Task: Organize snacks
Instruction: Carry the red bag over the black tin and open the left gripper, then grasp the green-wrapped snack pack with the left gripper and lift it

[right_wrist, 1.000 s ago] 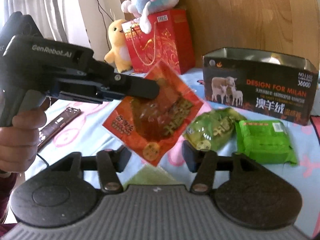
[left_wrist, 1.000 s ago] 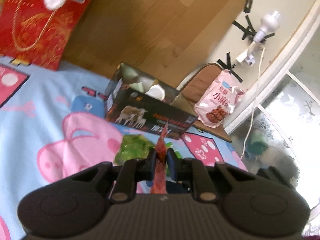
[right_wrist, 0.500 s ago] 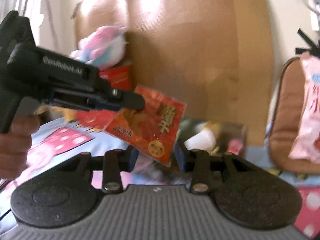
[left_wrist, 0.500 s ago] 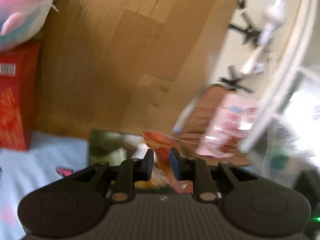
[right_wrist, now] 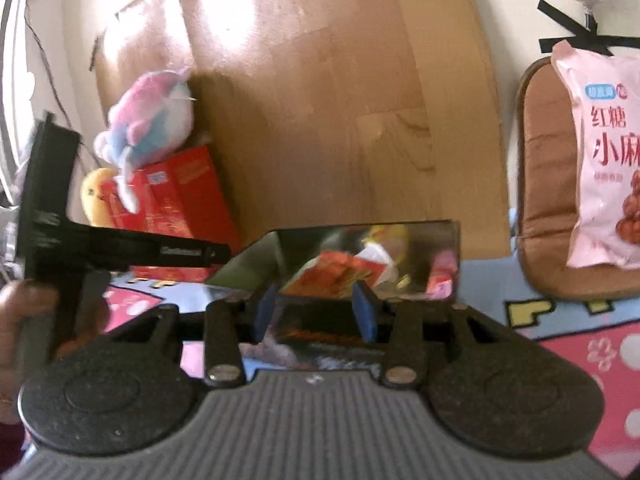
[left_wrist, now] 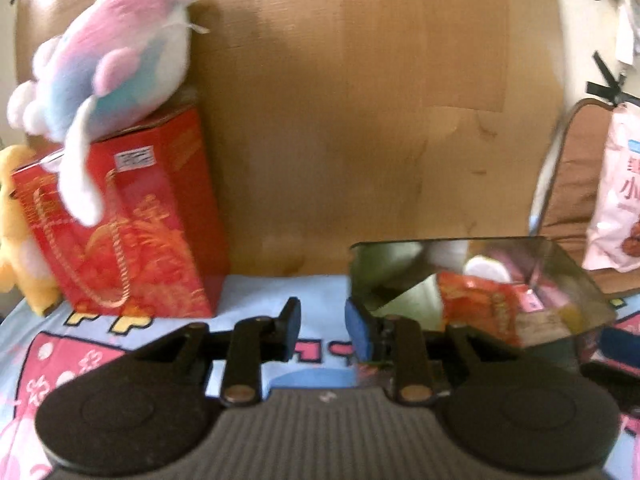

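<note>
Both tools gape, holding nothing: left tool [left_wrist: 322, 326], right tool [right_wrist: 316, 306]. One red snack packet [left_wrist: 478, 304] lies inside the black box [left_wrist: 560, 264].

In the left wrist view, the left gripper [left_wrist: 322, 330] stood with its fingers apart and a strip of bare printed cloth [left_wrist: 256, 312] showed between them. A red gift bag [left_wrist: 132, 236] with a plush toy [left_wrist: 108, 64] on top blocked the left side, and the open box [left_wrist: 568, 276] blocked the lower right. A brown board [left_wrist: 360, 120] closed off the whole back. In the right wrist view, the right gripper [right_wrist: 316, 312] also stood parted, directly before the box [right_wrist: 448, 276], whose open top was crowded with packets. A cushion [right_wrist: 544, 184] and pink bag [right_wrist: 604, 152] filled the right edge.
</note>
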Available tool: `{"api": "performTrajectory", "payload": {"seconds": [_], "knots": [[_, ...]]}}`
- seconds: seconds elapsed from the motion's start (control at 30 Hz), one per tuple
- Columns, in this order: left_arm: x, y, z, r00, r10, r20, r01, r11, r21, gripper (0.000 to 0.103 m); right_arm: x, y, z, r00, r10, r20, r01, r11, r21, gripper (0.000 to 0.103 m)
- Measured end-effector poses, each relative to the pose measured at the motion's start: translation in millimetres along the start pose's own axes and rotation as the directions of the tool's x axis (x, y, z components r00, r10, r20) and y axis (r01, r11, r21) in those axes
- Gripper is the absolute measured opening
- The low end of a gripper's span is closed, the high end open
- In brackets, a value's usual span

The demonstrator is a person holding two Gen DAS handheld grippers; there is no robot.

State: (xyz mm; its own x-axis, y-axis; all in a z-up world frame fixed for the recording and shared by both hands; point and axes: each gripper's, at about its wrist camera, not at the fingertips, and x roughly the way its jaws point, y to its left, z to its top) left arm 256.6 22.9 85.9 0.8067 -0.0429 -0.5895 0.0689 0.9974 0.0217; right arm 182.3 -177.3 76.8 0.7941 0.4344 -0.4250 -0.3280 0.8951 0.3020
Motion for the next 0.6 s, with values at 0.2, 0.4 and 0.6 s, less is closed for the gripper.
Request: {"api": "performTrajectory", "payload": {"seconds": [0.2,0.4,0.6], "knots": [[-9,19,-13,0.999,0.043,-0.011,-0.043,0.999,-0.029,0.025,-35,40,21,0.979,0.186,0.088,-0.188,0.982,0.02,0.045],[-15,33,-34,0.998,0.051,-0.043,-0.053,0.998,-0.046,0.025,-42,45,11,0.969,0.235,0.075,-0.239,0.97,0.052,0.046],[-12,50,-48,0.996,0.052,-0.076,-0.059,0.994,-0.094,0.025,-16,23,-18,0.979,0.161,-0.126,-0.142,0.979,0.15,0.046]]}}
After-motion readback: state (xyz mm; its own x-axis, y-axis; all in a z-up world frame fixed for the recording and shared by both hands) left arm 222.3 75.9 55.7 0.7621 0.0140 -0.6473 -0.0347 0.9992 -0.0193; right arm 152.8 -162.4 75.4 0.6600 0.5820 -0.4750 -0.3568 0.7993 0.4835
